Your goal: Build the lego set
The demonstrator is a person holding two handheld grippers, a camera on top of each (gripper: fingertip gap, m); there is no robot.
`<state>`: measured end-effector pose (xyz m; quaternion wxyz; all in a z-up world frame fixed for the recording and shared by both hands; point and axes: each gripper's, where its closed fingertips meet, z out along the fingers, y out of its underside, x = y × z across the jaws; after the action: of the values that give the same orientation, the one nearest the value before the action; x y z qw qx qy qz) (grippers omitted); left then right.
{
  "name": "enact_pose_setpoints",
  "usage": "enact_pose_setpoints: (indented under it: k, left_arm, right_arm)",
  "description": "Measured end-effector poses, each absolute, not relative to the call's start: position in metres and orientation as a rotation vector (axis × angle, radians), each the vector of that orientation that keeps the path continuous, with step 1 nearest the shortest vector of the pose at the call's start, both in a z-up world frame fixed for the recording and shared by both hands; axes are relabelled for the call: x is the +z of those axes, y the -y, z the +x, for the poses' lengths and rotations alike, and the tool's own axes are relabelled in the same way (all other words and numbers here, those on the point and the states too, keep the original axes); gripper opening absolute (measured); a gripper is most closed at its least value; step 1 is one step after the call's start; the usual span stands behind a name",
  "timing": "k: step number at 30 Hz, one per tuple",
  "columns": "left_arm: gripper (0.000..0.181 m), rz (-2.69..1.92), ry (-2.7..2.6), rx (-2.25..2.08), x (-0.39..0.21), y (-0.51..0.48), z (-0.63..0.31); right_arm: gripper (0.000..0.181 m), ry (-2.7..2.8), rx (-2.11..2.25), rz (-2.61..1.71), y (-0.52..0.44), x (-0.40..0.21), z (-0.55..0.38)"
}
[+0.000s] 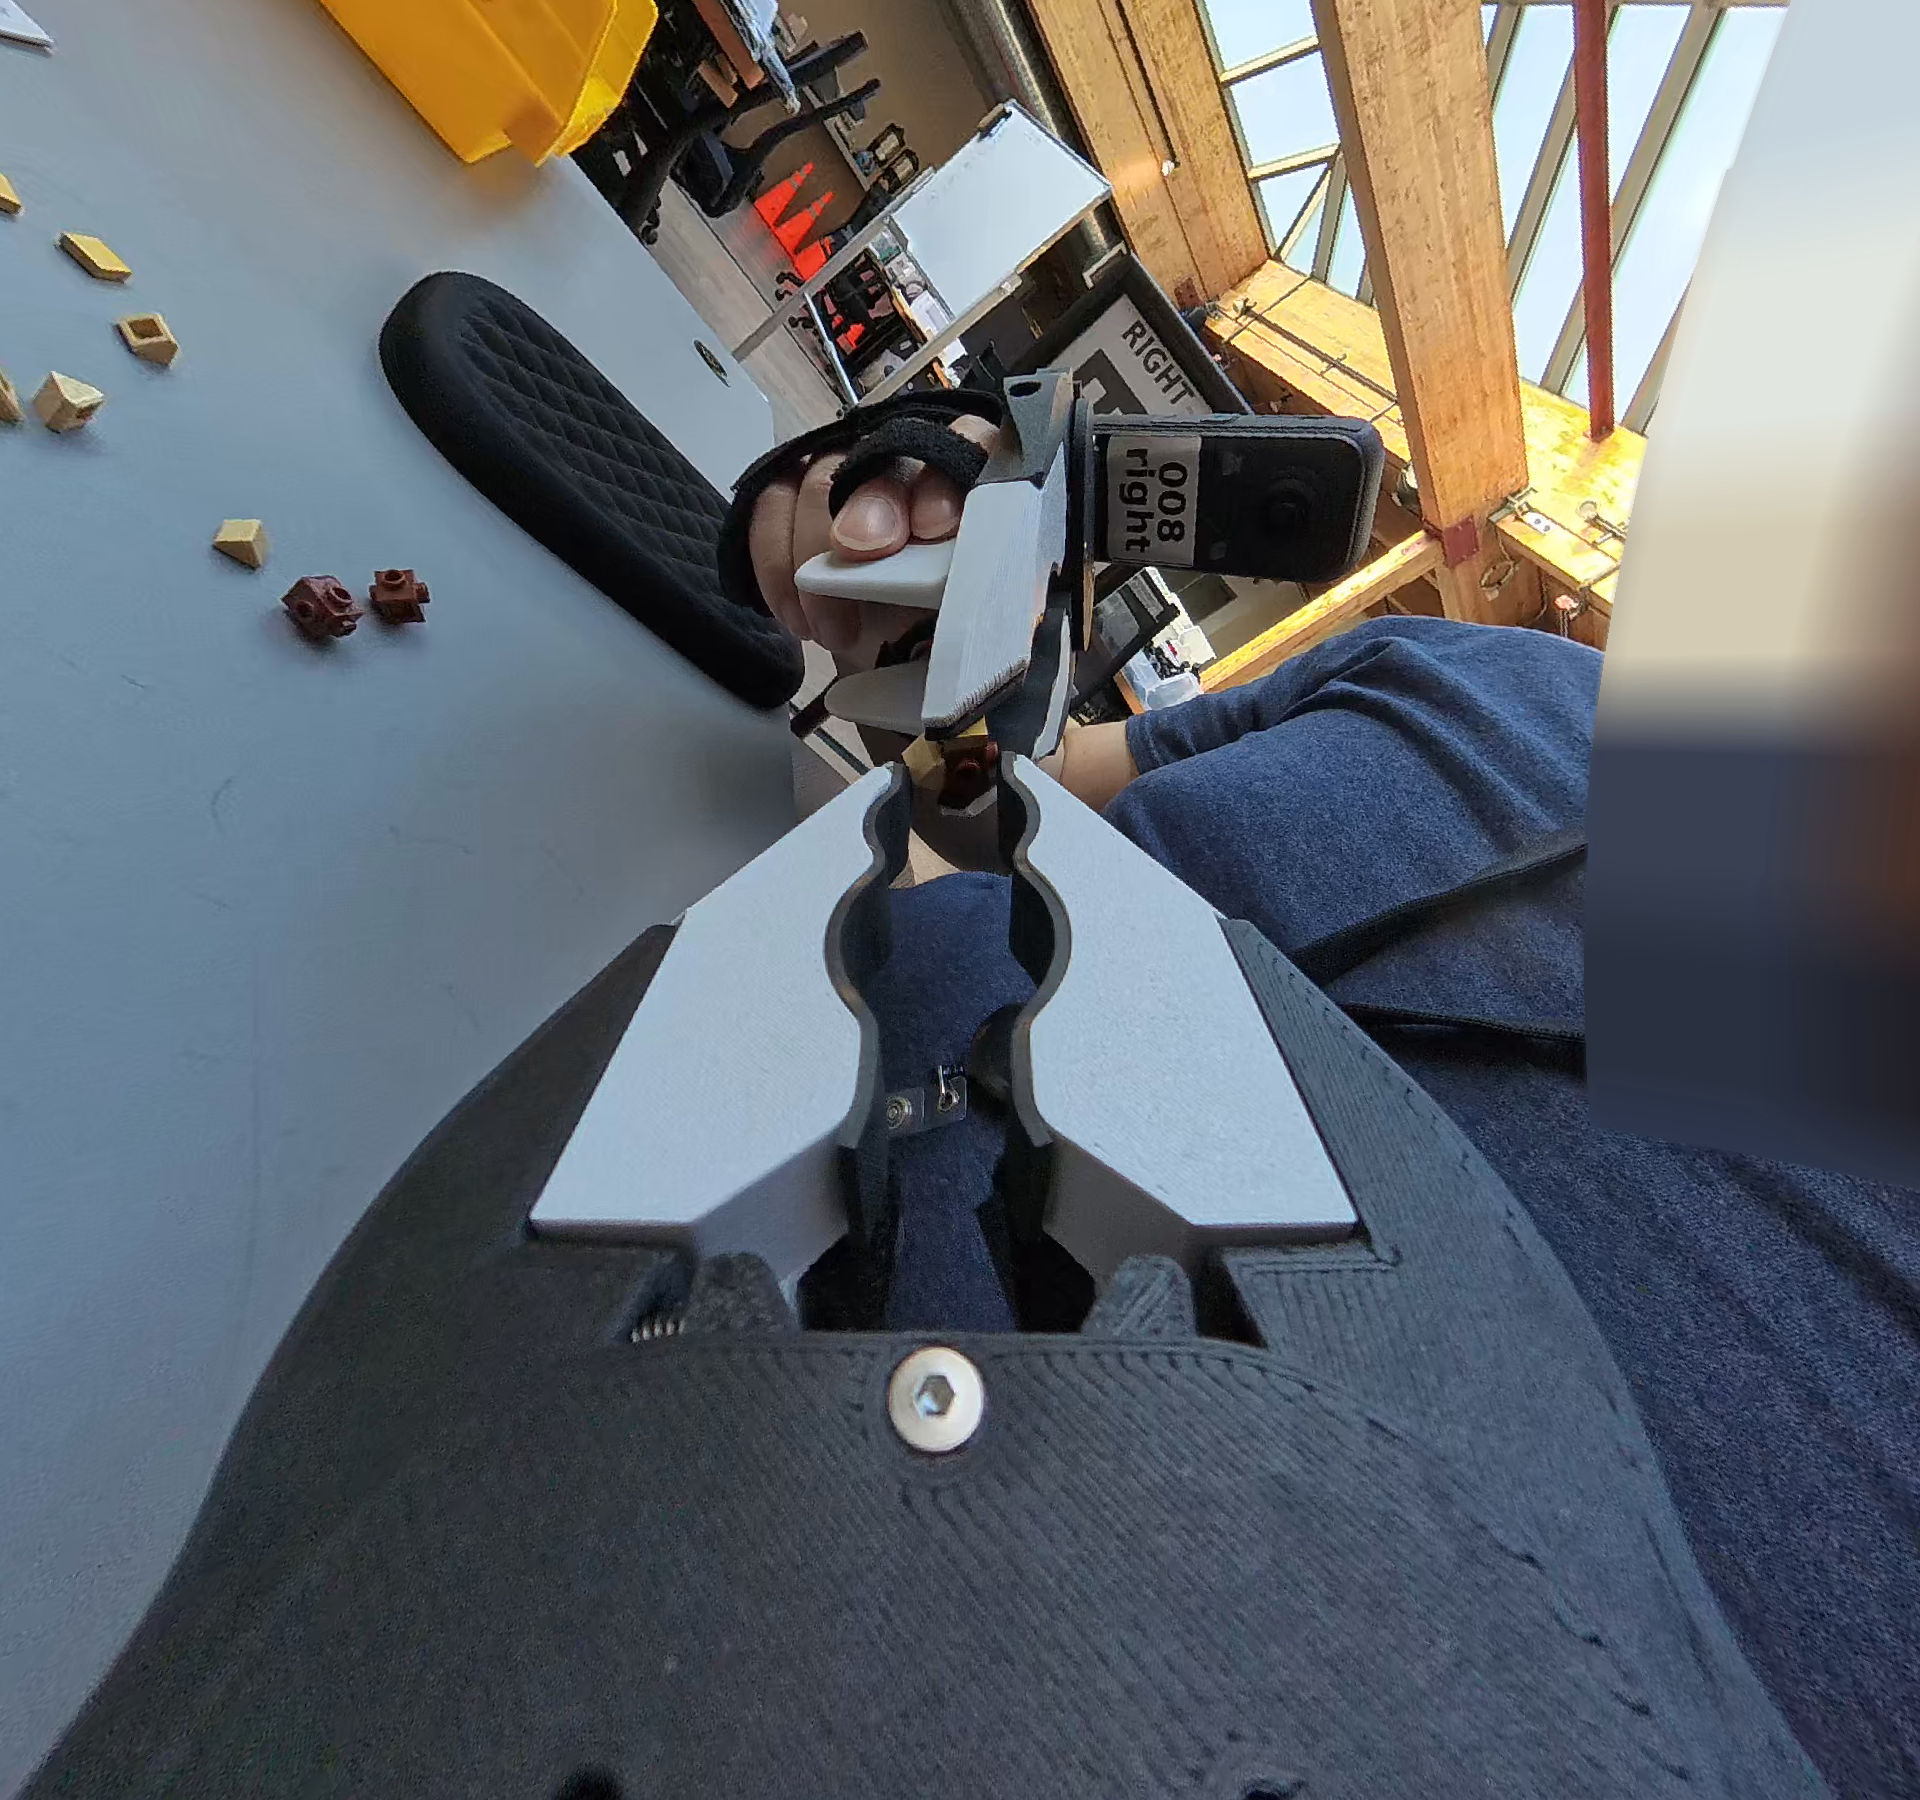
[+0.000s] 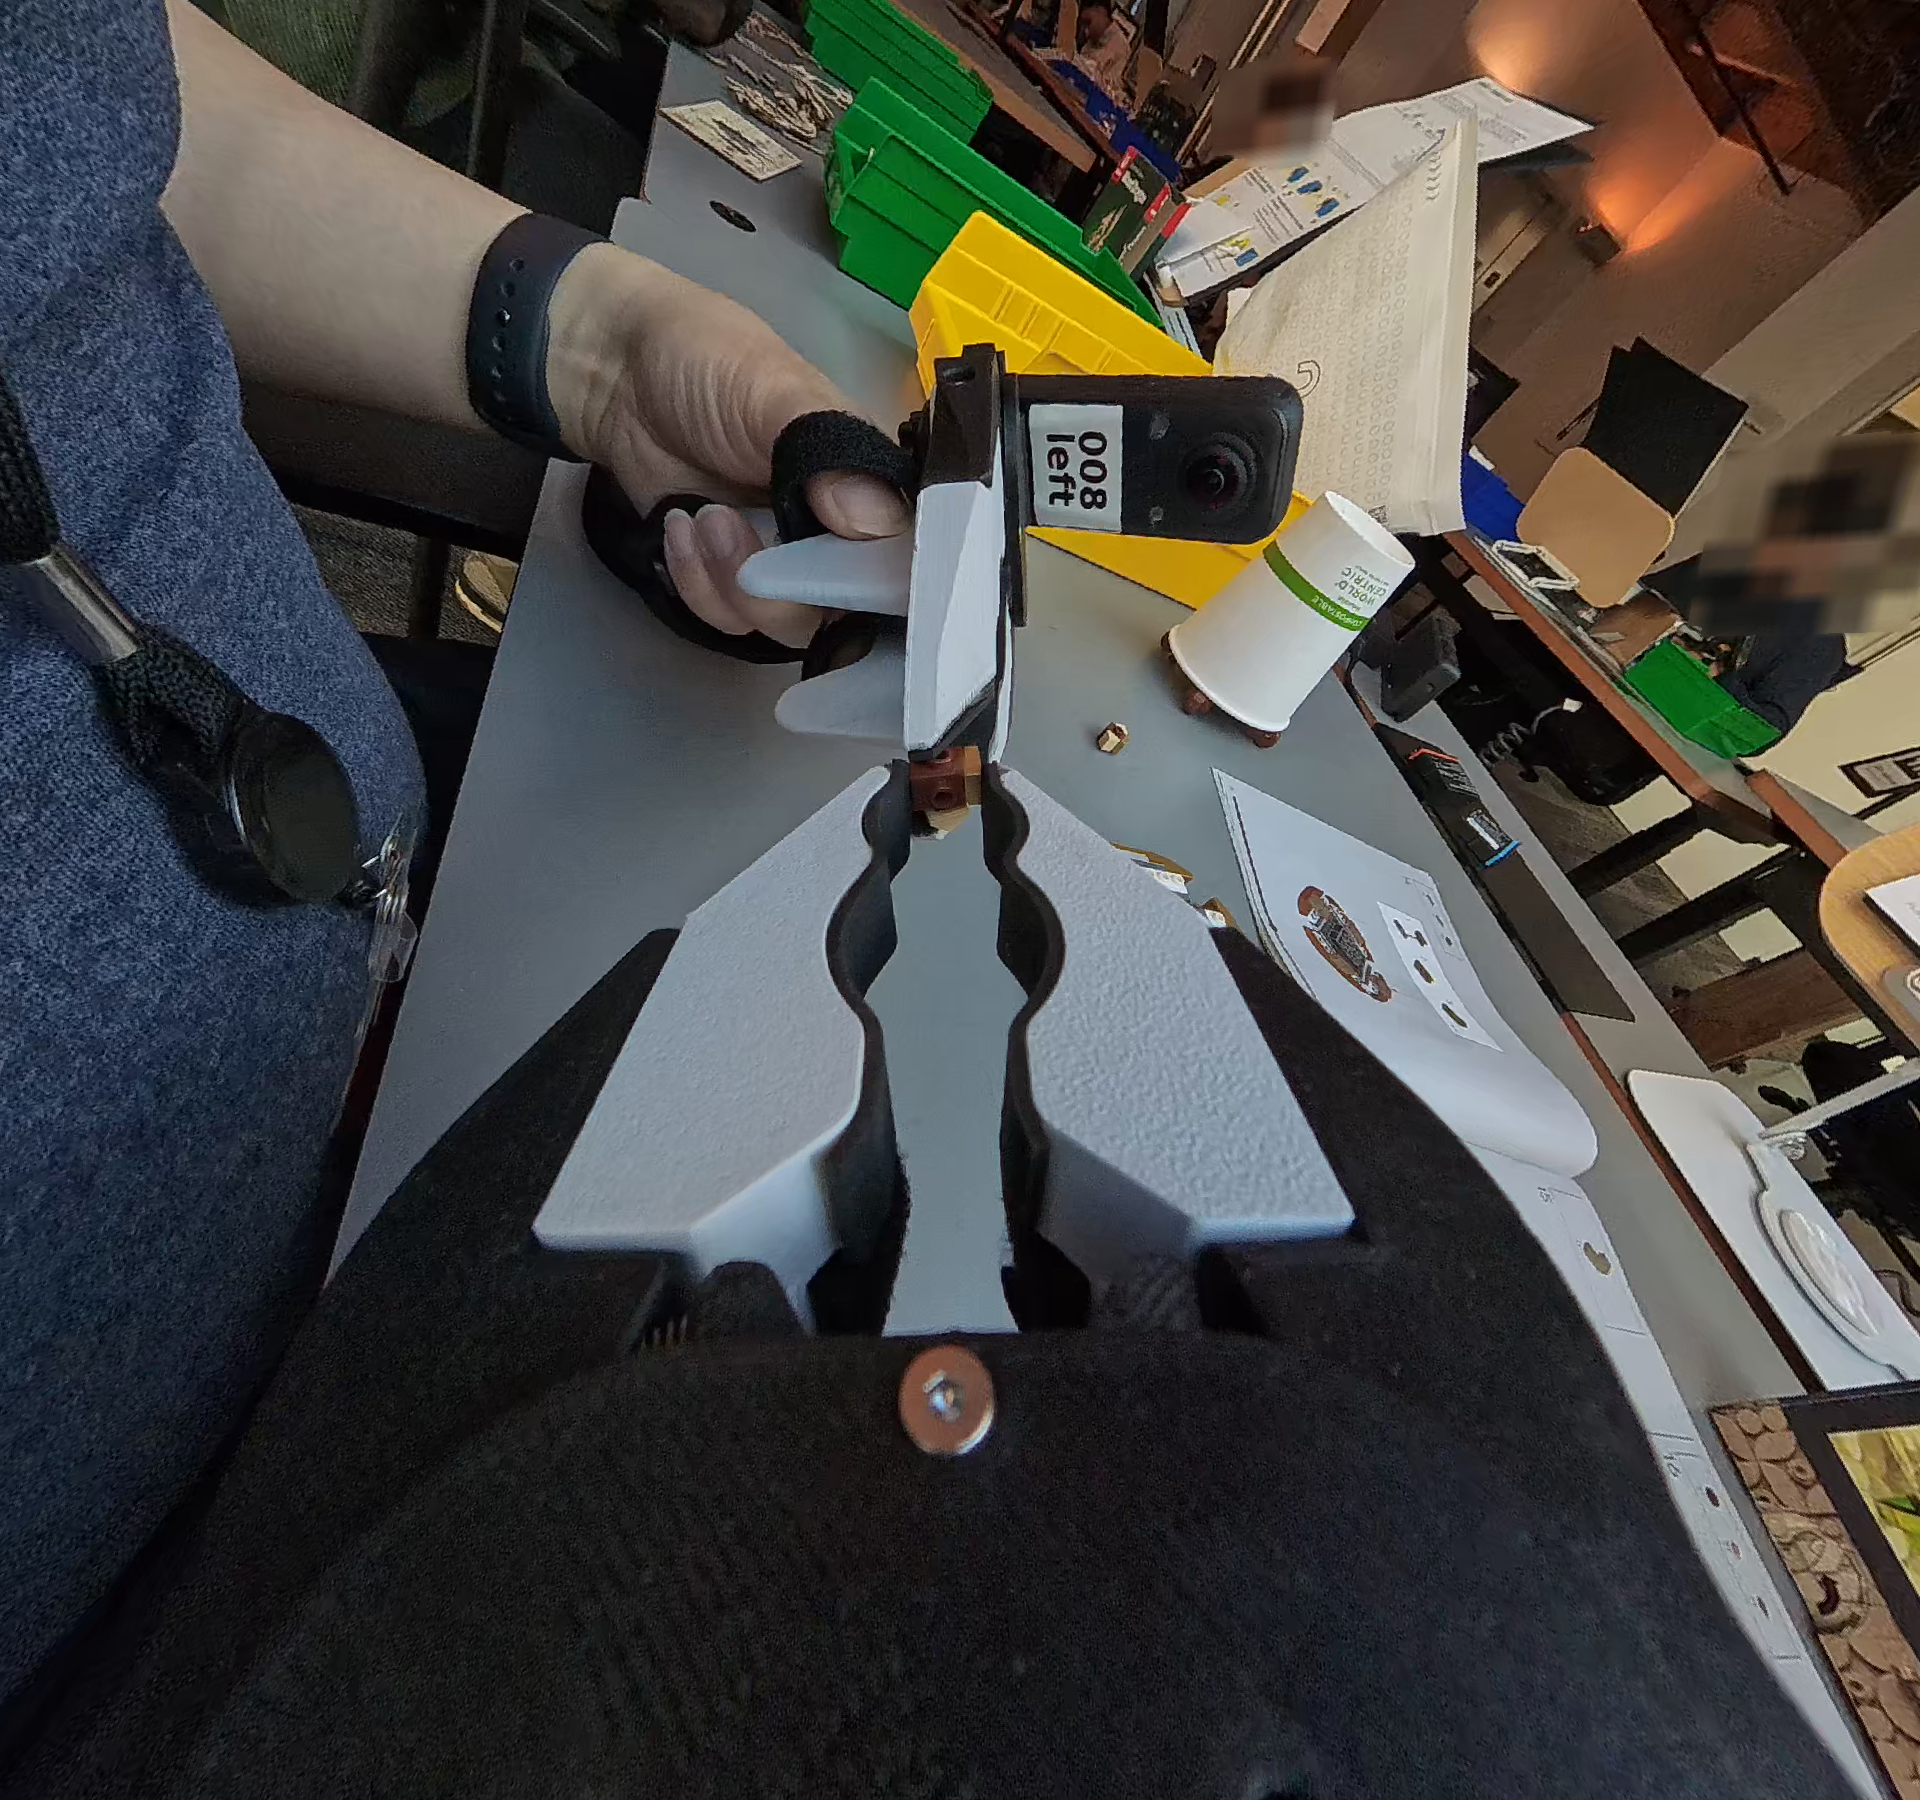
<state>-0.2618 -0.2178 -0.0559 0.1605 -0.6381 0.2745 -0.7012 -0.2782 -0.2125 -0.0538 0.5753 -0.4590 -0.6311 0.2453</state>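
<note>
1. Two grippers held tip to tip above the grey table [image 2: 623, 815], both closed on one small lego assembly [image 2: 943, 792] of reddish-brown and tan pieces.
2. Left gripper [image 1: 951, 779]: jaws narrowed almost together at the tips, pinching the assembly from its side; wide wavy gap farther back between the fingers.
3. Right gripper [image 2: 940, 784]: jaws likewise nearly shut, clamped on the brown studded brick with a tan piece showing just below.
4. In the left wrist view, the right gripper [image 1: 971, 722] reaching in from above, gripped by a hand [image 1: 831, 545] with a black strap over the thumb.
5. In the right wrist view, the left gripper [image 2: 951, 737] coming down from above, held by a hand [image 2: 686, 420] with a dark wristband.
6. Loose on the table, well apart from the grippers: two reddish-brown bricks [image 1: 353, 599] side by side, several tan slope pieces [image 1: 241, 542] scattered beyond.
7. Yellow bin [image 1: 457, 5] at the table's far edge; green bins [image 2: 914, 181] just behind it.
8. Overturned white paper cup [image 2: 1283, 612] resting on brown pieces, one small tan piece [image 2: 1112, 737] near it.
9. Open instruction booklet [image 2: 1392, 971] lying flat to the right of the right gripper.
</note>
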Motion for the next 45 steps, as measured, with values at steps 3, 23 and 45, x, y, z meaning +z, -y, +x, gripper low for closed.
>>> enact_pose_setpoints:
  k: [3, 23, 45]
  left_arm:
    - [0.014, -1.812, -0.776, -1.976, -0.056, 0.216, -0.262]
    - [0.014, -1.824, -0.766, -1.928, -0.054, 0.210, -0.277]
    - [0.014, -1.858, -0.732, -1.923, -0.061, 0.205, -0.287]
  right_arm:
    - [0.012, 1.448, 0.552, -1.082, 0.208, -0.053, -0.277]
    - [0.029, 1.603, 0.596, -1.274, 0.168, -0.078, -0.237]
    - [0.003, 1.849, 0.703, -1.681, 0.100, -0.157, -0.214]
